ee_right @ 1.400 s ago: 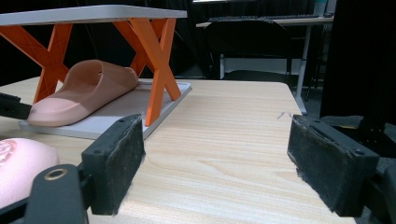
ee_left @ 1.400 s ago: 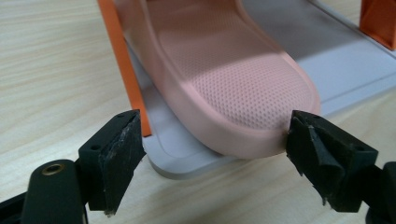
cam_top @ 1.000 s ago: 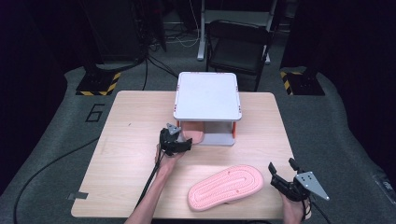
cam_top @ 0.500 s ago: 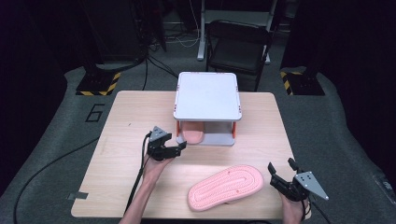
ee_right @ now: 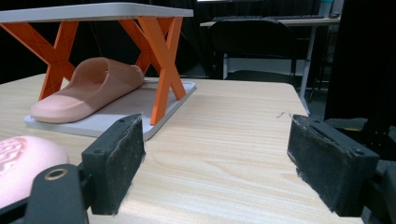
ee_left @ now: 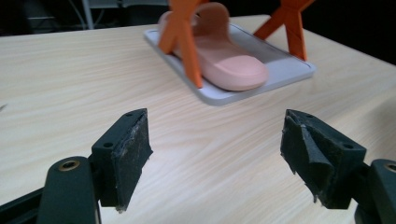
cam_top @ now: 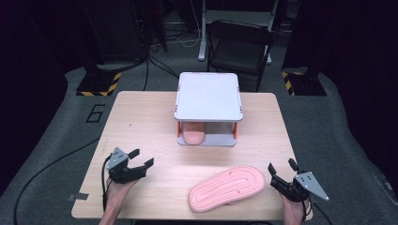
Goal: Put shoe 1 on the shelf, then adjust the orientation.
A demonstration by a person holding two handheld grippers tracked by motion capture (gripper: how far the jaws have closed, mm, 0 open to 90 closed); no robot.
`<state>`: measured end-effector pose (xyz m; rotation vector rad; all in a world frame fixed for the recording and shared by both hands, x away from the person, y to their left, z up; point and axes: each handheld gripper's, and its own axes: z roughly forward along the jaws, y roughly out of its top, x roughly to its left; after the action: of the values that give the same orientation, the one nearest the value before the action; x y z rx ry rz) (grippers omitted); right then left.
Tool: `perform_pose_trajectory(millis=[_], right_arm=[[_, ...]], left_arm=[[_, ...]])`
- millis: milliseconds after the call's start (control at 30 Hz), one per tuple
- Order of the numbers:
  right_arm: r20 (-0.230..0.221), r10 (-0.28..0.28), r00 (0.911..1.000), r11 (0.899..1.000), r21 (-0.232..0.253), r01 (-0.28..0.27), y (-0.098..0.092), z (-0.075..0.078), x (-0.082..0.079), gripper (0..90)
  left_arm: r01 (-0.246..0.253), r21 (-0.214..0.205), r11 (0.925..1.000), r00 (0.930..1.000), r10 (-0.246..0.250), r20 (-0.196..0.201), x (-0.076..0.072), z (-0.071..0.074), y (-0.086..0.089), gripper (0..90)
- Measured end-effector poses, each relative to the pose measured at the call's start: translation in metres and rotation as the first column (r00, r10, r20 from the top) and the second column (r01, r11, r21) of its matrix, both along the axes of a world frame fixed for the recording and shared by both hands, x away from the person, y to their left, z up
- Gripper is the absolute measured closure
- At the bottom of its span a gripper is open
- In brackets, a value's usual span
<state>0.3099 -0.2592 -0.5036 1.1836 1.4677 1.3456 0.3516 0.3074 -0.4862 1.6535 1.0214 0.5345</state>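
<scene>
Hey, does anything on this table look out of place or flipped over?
Yes: the loose pink slipper near the front edge lies sole-up, its tread grooves showing, while its mate sits upright on the rack's lower shelf.

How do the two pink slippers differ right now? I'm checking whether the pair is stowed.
The slipper on the rack lies sole down on the rack's lower shelf, under the white top; the slipper on the table lies on the bare wood, ridged sole up. The first points at the person, the second lies crosswise. Both are pink slides, and neither is gripped.
</scene>
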Motion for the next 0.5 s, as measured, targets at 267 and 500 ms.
perform_pose_trajectory(millis=[267,500], right_arm=[[0.009,0.028,0.9996,0.999,0.042,-0.028,0.001,0.004,-0.012,18.0],[0.005,0.102,0.9948,0.995,-0.002,-0.102,0.005,0.016,-0.047,18.0]], left_arm=[[-0.097,-0.087,0.9915,0.9949,0.099,0.018,-0.017,-0.012,0.035,24.5],[-0.091,-0.069,0.9935,0.9953,0.093,0.028,-0.020,-0.011,0.033,24.6]])
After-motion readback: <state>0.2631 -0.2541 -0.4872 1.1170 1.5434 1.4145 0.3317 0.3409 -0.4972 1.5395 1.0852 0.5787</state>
